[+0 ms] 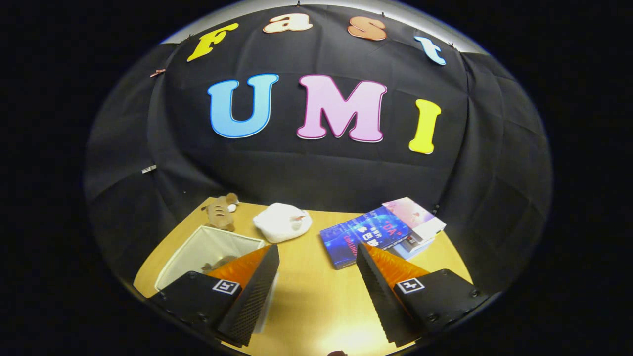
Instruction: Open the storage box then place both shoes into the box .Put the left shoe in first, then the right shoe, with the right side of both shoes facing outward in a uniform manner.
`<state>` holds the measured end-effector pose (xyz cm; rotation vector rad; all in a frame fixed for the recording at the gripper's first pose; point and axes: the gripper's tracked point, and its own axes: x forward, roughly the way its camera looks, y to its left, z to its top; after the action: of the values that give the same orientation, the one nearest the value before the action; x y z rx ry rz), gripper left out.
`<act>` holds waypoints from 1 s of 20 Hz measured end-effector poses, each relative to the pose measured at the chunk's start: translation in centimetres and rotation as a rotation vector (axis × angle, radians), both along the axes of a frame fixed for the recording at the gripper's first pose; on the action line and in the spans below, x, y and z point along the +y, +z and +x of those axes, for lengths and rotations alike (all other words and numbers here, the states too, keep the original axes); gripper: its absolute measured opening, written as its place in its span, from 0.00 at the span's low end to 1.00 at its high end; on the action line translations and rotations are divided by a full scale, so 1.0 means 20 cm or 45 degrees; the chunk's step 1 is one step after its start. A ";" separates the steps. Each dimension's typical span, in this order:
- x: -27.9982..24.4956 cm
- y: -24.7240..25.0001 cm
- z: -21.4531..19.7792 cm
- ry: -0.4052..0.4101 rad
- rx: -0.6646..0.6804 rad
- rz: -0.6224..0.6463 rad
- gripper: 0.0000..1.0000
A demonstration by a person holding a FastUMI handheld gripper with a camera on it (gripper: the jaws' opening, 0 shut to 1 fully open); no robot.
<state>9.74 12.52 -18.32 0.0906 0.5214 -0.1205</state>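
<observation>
- Light wooden table (316, 296) before black cloth wall.
- Black-and-orange gripper (316, 254) released, fingers spread over bare wood.
- White fabric box (210, 247) at the left finger, open.
- Blue book (363, 236) beyond the right finger.

Between the gripper (316, 257) jaws, which stand wide apart, bare counter (311, 291) runs clear to the white bundle (283, 222) near the far edge. The open storage box (207, 254) blocks the left side (a brown plush toy (221, 211) behind it); stacked books (381, 230) crowd the far right corner.
</observation>
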 end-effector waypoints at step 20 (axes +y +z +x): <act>-1.08 0.37 -0.33 -0.071 -0.315 -0.139 0.98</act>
<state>3.21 -9.00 -10.91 0.0131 0.2647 -0.1895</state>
